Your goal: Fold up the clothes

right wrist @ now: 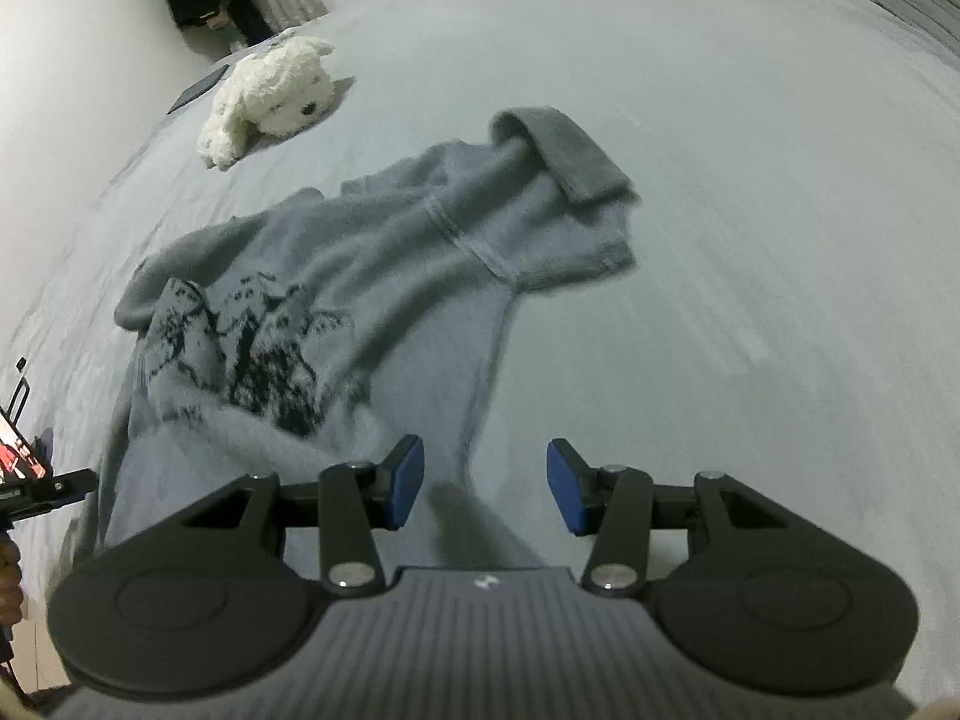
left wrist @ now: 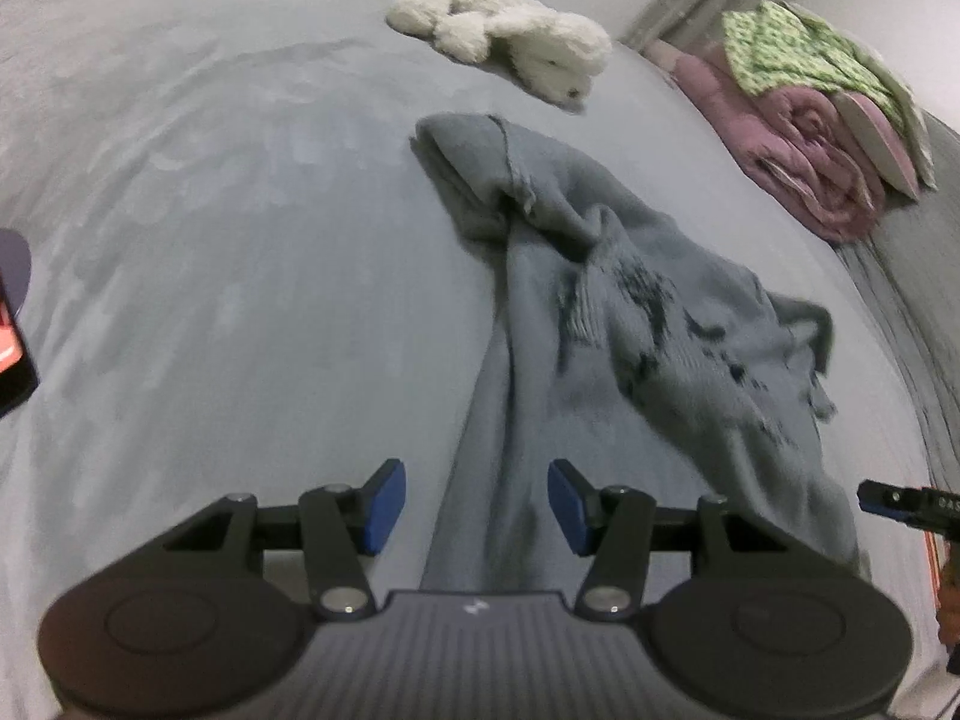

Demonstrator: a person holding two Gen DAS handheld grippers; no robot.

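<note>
A grey sweater [left wrist: 630, 312] with a dark mountain print [right wrist: 252, 348] lies crumpled on the pale grey bed sheet [left wrist: 210, 210]. One sleeve [right wrist: 558, 150] is folded over at its far end. My left gripper [left wrist: 477, 507] is open, and a strip of the sweater runs below the gap without touching the blue pads [left wrist: 384, 507]. My right gripper [right wrist: 485, 489] is open too, above the sweater's near edge and the bare sheet, with nothing between its pads [right wrist: 564, 492]. A bit of the other tool shows at the right edge [left wrist: 906, 501] and at the left edge [right wrist: 42, 489].
A white plush toy [left wrist: 504, 30] lies beyond the sweater. A folded pink quilt [left wrist: 804, 144] with a green floral cloth [left wrist: 780, 48] on it sits at the far right. A dark device with a red screen [left wrist: 12, 330] is at the left edge. A dark flat object [right wrist: 198, 90] lies near the toy.
</note>
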